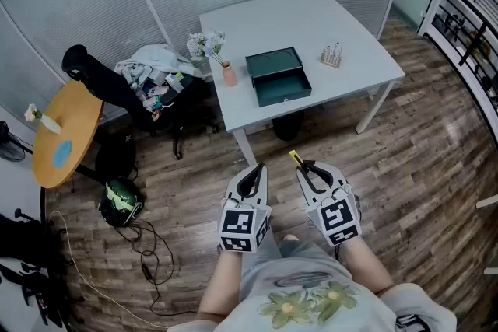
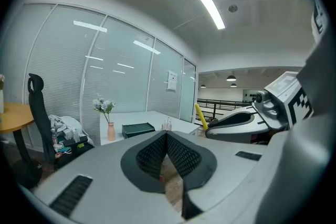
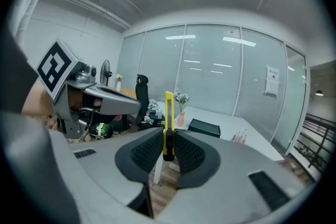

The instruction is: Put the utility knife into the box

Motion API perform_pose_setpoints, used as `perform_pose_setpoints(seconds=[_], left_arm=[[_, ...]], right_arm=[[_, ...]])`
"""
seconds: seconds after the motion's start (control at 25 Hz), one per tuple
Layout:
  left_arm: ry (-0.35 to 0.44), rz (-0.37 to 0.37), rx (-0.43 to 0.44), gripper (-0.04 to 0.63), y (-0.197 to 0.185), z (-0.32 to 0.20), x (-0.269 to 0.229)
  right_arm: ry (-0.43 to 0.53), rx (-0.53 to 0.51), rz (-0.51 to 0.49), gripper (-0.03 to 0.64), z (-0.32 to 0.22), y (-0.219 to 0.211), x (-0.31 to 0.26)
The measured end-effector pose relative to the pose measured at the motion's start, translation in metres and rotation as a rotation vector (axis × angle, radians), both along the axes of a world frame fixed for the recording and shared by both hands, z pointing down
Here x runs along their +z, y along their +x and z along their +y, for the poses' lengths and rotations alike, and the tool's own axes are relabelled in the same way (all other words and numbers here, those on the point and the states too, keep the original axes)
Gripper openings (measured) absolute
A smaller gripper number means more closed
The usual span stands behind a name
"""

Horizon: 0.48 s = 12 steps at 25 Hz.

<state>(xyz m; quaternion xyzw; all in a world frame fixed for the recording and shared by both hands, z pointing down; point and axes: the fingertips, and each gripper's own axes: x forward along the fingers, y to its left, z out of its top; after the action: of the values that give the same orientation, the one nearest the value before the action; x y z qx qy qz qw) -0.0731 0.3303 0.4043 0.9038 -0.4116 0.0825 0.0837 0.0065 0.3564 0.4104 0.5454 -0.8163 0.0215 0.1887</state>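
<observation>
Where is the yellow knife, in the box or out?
Out. The right gripper clamps the knife, well short of the box on the table.

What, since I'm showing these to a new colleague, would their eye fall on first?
The yellow utility knife stands out, clamped between the jaws of the right gripper in front of the person. Next comes the dark green open box on the white table ahead, beside a pink vase of white flowers. The left gripper is shut and empty.
</observation>
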Motion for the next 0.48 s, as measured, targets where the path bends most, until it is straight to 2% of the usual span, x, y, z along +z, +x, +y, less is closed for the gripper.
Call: perform_pose_setpoints(seconds=[0.24, 0.48], left_arm=[[-0.010, -0.031, 0.016, 0.000, 0.013, 0.010, 0.005], [-0.007, -0.039, 0.036, 0.000, 0.028, -0.003, 0.003]], right_arm=[[0.023, 0.006, -0.016, 0.071, 0.011, 0.010, -0.006], [0.028, 0.006, -0.008, 0.071, -0.001, 0.018, -0.007]])
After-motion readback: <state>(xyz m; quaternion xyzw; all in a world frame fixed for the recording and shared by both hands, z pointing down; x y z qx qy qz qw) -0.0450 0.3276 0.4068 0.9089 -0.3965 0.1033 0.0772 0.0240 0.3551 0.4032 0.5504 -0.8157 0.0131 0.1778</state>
